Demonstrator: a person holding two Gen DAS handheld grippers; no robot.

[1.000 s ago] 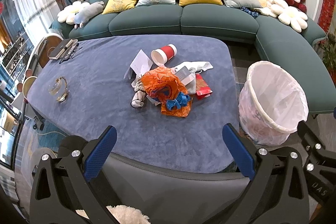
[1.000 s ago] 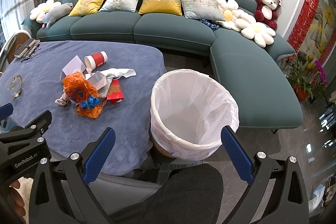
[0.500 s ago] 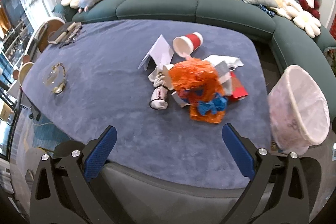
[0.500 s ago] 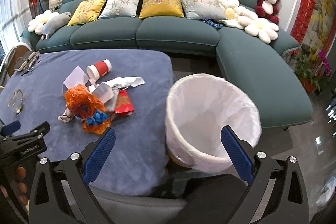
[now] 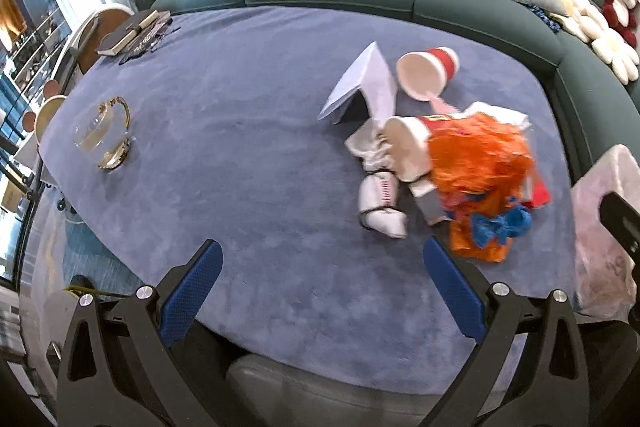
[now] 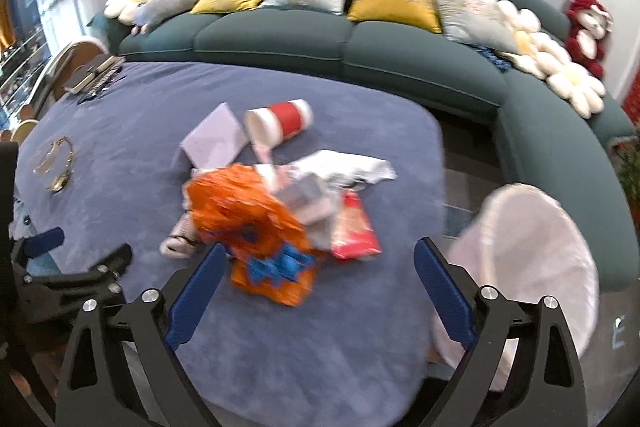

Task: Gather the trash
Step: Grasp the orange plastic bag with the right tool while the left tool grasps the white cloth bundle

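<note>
Two grippers, left gripper [image 5: 322, 267] and right gripper [image 6: 320, 269], both spread wide, holding nothing, above near edge of blue table [image 5: 240, 147]. Orange bag [image 6: 256, 227] tops trash pile just beyond right gripper; red packet [image 6: 354, 227] beside bag, red cup [image 6: 280, 123] behind. White-lined bin [image 6: 532, 267] right of table. Teal sofa [image 6: 360, 51] farthest.

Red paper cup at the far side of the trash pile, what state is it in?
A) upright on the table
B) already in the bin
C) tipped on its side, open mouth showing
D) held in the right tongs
C. The red paper cup lies on its side on the table, its white open mouth facing the camera; both tongs are open and empty.
</note>
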